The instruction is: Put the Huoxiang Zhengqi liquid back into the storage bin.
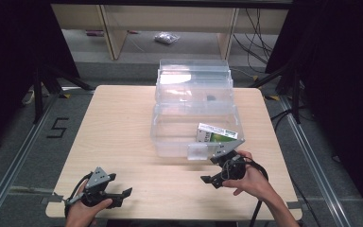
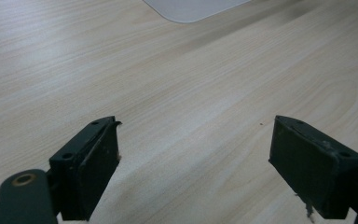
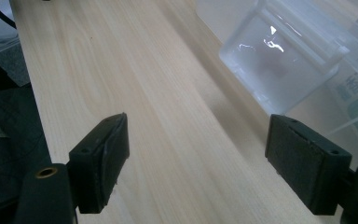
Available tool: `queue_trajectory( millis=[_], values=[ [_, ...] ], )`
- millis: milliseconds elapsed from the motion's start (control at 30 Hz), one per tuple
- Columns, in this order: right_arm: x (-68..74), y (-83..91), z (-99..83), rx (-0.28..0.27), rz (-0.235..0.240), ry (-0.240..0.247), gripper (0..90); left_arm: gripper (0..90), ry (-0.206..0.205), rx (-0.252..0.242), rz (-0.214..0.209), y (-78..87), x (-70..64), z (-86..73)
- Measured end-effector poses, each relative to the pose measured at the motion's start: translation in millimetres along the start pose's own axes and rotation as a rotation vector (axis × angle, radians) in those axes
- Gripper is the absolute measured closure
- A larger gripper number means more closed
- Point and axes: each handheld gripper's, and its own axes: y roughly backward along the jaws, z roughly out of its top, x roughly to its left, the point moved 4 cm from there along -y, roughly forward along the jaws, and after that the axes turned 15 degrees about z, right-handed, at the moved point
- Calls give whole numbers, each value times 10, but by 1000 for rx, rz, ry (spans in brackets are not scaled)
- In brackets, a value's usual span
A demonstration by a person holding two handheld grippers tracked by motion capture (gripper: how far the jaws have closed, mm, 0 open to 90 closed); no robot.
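A clear plastic box (image 1: 170, 132) stands on the wooden table (image 1: 118, 127), its lid (image 1: 194, 78) raised behind it. Inside, at the front right, a green and white carton (image 1: 216, 134) leans. My right gripper (image 1: 211, 169) is open just in front of the box's front latch (image 1: 197, 152), with nothing between its jaws. In the right gripper view that gripper (image 3: 198, 135) hovers over bare wood, the latch (image 3: 279, 65) ahead on the right and the carton (image 3: 356, 95) dim behind the wall. My left gripper (image 1: 119, 185) is open near the front left edge; its own view (image 2: 193, 135) looks over bare wood.
The box's corner (image 2: 191, 9) shows at the top of the left gripper view. Beyond the table lie wooden shelf legs (image 1: 111, 33), a small plastic bag (image 1: 166, 38) and cables (image 1: 257, 38) on the floor. A "5" (image 1: 56, 127) marks the floor at left.
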Motion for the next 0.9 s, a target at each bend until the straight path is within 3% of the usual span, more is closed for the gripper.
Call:
queue_trajectory(
  millis=[33, 67, 200, 367, 433, 500, 567, 600, 767, 800, 900],
  values=[
    [-1, -5, -4, -4, 2, 5, 224, 151, -3, 2, 2, 2, 2, -1],
    [18, -14, -16, -18, -5, -34, 223, 151, 0, 1, 2, 2, -1, 0],
    [-1, -29, -39, -31, -17, 4, 216, 151, -6, 2, 4, 6, 4, 0],
    [27, -19, -103, -37, -11, -31, 209, 150, -4, 0, 2, 5, -2, 2],
    [22, -40, -132, -49, -11, -13, 207, 151, -4, 4, 6, 10, -2, 2],
    [38, -59, -171, -58, -22, -39, 207, 150, -3, -3, -4, 5, -3, 4],
    [28, -79, -194, -57, -15, -25, 207, 151, -5, -5, -5, 7, -4, 4],
    [42, -88, -209, -58, -23, -46, 206, 151, -6, -3, -4, 10, -5, 4],
    [58, -132, -253, -76, -20, -17, 199, 150, -12, -1, -1, 15, -4, 5],
    [65, -127, -271, -60, -28, -13, 195, 151, -11, -2, 0, 15, -5, 5],
    [93, -150, -300, -83, -34, -25, 191, 150, -13, -3, 4, 18, -3, 7]
  ],
)
